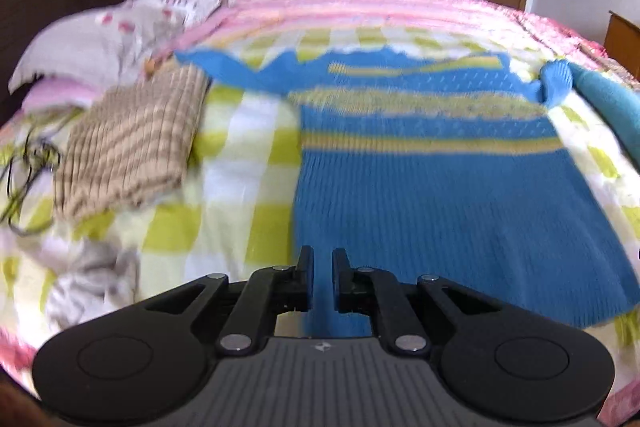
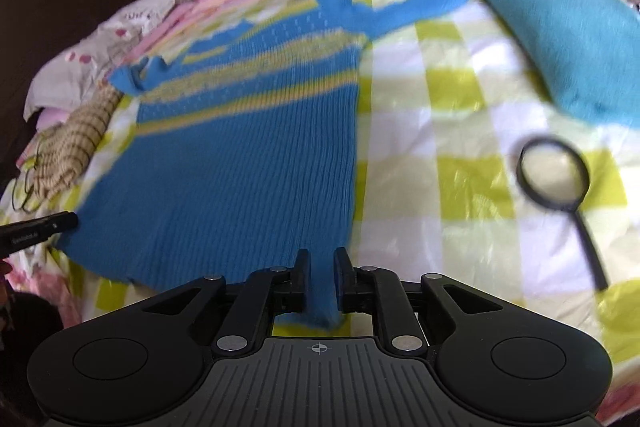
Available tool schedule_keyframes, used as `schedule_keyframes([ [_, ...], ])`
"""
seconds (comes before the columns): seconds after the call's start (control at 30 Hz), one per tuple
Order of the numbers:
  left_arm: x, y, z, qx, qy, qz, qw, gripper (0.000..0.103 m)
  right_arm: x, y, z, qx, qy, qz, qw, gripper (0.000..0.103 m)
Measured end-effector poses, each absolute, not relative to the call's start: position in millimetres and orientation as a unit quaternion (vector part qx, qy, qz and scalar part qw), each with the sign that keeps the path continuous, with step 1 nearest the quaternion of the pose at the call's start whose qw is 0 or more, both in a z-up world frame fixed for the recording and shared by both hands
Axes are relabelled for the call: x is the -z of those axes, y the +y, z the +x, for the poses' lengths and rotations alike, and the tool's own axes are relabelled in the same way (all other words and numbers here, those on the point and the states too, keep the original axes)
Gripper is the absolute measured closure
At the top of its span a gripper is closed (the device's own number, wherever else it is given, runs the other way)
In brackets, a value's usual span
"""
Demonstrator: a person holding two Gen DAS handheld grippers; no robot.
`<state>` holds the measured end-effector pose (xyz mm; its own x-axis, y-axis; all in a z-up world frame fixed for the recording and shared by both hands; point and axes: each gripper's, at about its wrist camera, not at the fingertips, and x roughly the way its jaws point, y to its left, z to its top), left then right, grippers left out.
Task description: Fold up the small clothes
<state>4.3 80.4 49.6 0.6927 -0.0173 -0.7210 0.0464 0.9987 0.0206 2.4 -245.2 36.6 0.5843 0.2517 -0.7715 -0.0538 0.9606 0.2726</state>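
Left fingers (image 1: 322, 259) pinch blue sweater (image 1: 440, 195) hem | right fingers (image 2: 322, 261) pinch hem corner

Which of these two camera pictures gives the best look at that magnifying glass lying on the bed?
The right wrist view. There the magnifying glass shows whole, round lens and dark handle, lying on the checked sheet to the right of the blue sweater. The left wrist view does not show it at all; its frame ends at the teal cloth.

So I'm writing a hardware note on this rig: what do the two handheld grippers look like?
Both match: the left gripper and right gripper are matte black, with two slim fingers on pivoting links with silver pins, two round side discs and a grey ribbed base bearing a small mark.
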Motion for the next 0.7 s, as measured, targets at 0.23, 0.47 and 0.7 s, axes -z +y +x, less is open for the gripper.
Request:
schedule_keyframes([
  [0.23,-58,50,32,0.051,0.375,0.023,0.926,0.087,-46,-249,36,-0.075,0.416,0.119,0.898,0.087],
  [0.47,-31,37,51,0.062,0.408,0.033,0.910,0.087,-30,-244,62,-0.089,0.437,0.130,0.886,0.087],
  [0.7,-9,42,56,0.067,0.444,0.035,0.893,0.087,-13,-239,72,-0.095,0.477,0.115,0.866,0.090],
])
